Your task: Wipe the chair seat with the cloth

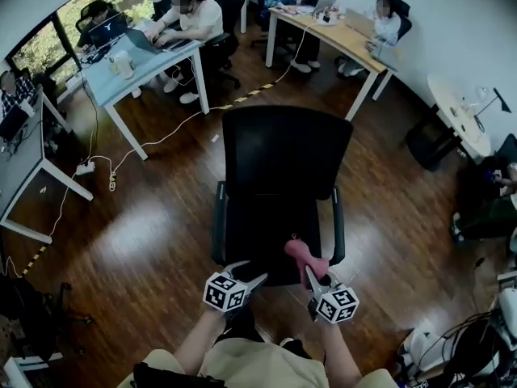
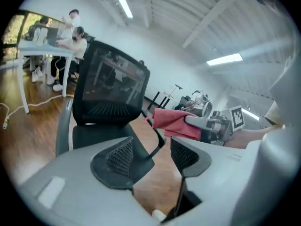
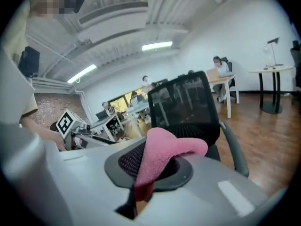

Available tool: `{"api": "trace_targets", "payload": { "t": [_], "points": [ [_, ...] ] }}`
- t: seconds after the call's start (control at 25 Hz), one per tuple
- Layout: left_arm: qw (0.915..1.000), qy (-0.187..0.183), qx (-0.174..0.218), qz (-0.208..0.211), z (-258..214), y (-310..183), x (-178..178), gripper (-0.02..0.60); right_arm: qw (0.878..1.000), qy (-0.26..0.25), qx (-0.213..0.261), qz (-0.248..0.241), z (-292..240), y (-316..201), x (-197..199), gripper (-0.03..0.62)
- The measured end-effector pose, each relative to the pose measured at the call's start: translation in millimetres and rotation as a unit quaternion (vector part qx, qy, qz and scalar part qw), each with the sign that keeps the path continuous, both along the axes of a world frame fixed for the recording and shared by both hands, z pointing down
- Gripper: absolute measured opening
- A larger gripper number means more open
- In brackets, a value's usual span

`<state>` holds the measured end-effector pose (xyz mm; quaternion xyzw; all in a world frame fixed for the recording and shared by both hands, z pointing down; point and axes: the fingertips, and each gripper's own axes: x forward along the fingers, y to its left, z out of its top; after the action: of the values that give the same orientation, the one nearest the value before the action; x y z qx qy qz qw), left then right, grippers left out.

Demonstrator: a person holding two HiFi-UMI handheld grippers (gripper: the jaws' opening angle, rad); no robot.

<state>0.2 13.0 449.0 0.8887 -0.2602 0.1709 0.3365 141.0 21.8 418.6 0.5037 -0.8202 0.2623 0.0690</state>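
- The right gripper (image 3: 157,166) has its jaws pinched on a fold of soft pink terry cloth (image 3: 169,149), which bulges up over one jaw.
- The left gripper (image 2: 151,155) has its jaws spread and holds nothing. It is near the front edge of the black mesh-backed office chair (image 1: 283,160).
- The cloth sits just above the near edge of the seat (image 1: 258,233), on the right gripper's side.
- Risk: only a fold is held, so dragging may pull the cloth free, and the unsteadied chair may shift.
- The cloth's long axis runs along the jaws, with its free end toward the backrest.
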Motion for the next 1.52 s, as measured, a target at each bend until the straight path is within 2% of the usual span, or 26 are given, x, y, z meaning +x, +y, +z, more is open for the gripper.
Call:
{"api": "trace_targets", "payload": {
  "t": [0.08, 0.16, 0.28, 0.4, 0.48, 0.6, 0.68, 0.8, 0.92, 1.04, 1.2, 1.36, 1.44, 1.52],
  "points": [
    [0.9978, 0.006, 0.059, -0.029, -52.0, 1.1, 5.3, 0.235, 0.998, -0.011, 0.059, -0.005, -50.4, 9.4, 9.2, 0.017],
    [0.9931, 0.018, 0.103, -0.052, -99.1, 27.4, 15.6, 0.233, 0.995, -0.013, 0.099, -0.006, -87.4, 47.5, 24.2, 0.017],
    [0.9846, 0.042, 0.145, -0.088, -149.6, 91.5, 16.2, 0.224, 0.992, -0.026, 0.122, -0.013, -125.8, 120.2, 26.3, 0.017],
    [0.9751, 0.044, 0.178, -0.124, -182.8, 154.2, 12.6, 0.225, 0.985, -0.004, 0.162, -0.056, -168.0, 179.0, 9.9, 0.017],
    [0.9658, 0.025, 0.215, -0.143, -207.8, 184.2, 16.6, 0.230, 0.980, 0.013, 0.187, -0.074, -189.8, 205.2, 9.9, 0.017],
    [0.9415, -0.018, 0.285, -0.179, -243.6, 221.3, 19.3, 0.200, 0.975, 0.068, 0.194, -0.087, -198.2, 237.4, 16.1, 0.017],
    [0.9316, -0.021, 0.313, -0.184, -256.9, 236.7, 28.1, 0.198, 0.977, 0.064, 0.189, -0.074, -205.0, 251.5, 25.2, 0.017],
    [0.9306, 0.004, 0.319, -0.180, -263.3, 248.9, 31.3, 0.199, 0.979, 0.052, 0.187, -0.056, -210.1, 268.4, 27.0, 0.017],
    [0.9273, 0.020, 0.323, -0.188, -264.1, 251.9, 12.7, 0.198, 0.979, 0.057, 0.185, -0.058, -204.3, 270.8, 14.8, 0.017],
    [0.9201, 0.015, 0.329, -0.213, -257.9, 257.3, -27.4, 0.198, 0.981, 0.049, 0.176, -0.062, -200.4, 260.8, -11.5, 0.017],
    [0.9100, 0.000, 0.326, -0.257, -257.7, 263.7, -85.9, 0.198, 0.978, 0.047, 0.185, -0.080, -224.2, 257.5, -52.1, 0.017],
    [0.9063, 0.008, 0.326, -0.269, -281.7, 278.7, -133.8, 0.201, 0.975, 0.047, 0.197, -0.090, -246.3, 275.5, -96.6, 0.017],
    [0.9044, 0.009, 0.339, -0.259, -293.3, 285.2, -140.3, 0.206, 0.974, 0.046, 0.201, -0.091, -243.2, 279.5, -107.5, 0.017],
    [0.9034, 0.014, 0.347, -0.251, -298.0, 291.1, -130.3, 0.207, 0.975, 0.044, 0.201, -0.085, -237.7, 280.0, -101.6, 0.017]
  ]
}}
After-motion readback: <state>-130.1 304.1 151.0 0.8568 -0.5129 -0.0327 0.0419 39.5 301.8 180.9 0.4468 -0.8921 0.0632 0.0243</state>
